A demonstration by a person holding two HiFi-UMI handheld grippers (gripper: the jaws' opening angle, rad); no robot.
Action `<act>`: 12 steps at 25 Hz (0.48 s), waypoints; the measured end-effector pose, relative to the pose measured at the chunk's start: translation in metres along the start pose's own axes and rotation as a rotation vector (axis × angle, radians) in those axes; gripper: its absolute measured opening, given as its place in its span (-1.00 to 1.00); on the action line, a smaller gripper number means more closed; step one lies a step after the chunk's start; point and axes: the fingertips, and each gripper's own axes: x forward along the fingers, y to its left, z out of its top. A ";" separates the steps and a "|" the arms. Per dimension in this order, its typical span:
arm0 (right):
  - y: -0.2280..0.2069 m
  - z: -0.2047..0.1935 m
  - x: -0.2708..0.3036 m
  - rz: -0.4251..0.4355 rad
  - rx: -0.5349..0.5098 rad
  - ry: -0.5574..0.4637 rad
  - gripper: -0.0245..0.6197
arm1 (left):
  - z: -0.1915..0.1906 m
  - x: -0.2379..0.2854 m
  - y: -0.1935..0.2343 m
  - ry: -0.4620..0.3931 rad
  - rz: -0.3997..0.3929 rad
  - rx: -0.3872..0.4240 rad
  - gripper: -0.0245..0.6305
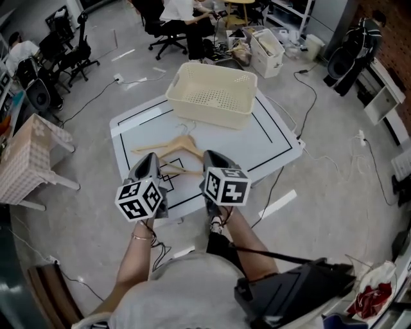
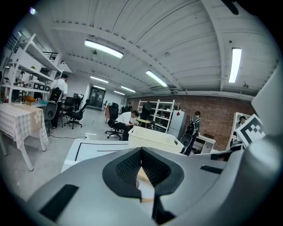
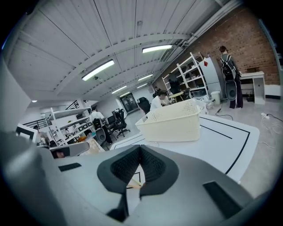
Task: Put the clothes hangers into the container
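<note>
A cream perforated basket (image 1: pixel 212 95) stands at the far side of a white floor mat (image 1: pixel 270 144). Two wooden hangers lie on the mat in front of it. One is spread flat (image 1: pixel 173 146). The other (image 1: pixel 178 169) lies nearer, between my grippers. My left gripper (image 1: pixel 153 157) and right gripper (image 1: pixel 214 156) hover side by side above the mat's near part, both shut and holding nothing. The basket also shows ahead in the left gripper view (image 2: pixel 154 139) and in the right gripper view (image 3: pixel 172 126). A bit of hanger wood (image 2: pixel 144 178) peeks below the left jaws.
A table with a checked cloth (image 1: pixel 29 160) stands to the left of the mat. Office chairs (image 1: pixel 67 51) and a seated person (image 1: pixel 183 16) are at the back. White bins (image 1: pixel 266 51) sit beyond the basket. Cables (image 1: pixel 308 103) cross the floor to the right.
</note>
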 end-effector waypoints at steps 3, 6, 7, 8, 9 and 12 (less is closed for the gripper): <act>-0.015 0.013 0.020 0.009 -0.007 0.017 -0.87 | 0.004 0.024 0.004 0.002 0.025 -0.017 -0.89; -0.027 0.026 0.041 0.024 -0.022 0.034 -0.87 | 0.011 0.048 0.009 -0.007 0.048 -0.036 -0.89; -0.030 0.031 0.048 0.030 -0.026 0.040 -0.87 | 0.014 0.055 0.010 -0.010 0.056 -0.040 -0.89; -0.032 0.036 0.056 0.038 -0.030 0.046 -0.87 | 0.016 0.063 0.011 -0.013 0.064 -0.043 -0.89; -0.034 0.040 0.063 0.048 -0.036 0.053 -0.87 | 0.019 0.070 0.012 -0.015 0.073 -0.045 -0.89; -0.039 0.051 0.084 0.076 -0.063 0.072 -0.87 | 0.023 0.088 0.016 -0.017 0.102 -0.048 -0.89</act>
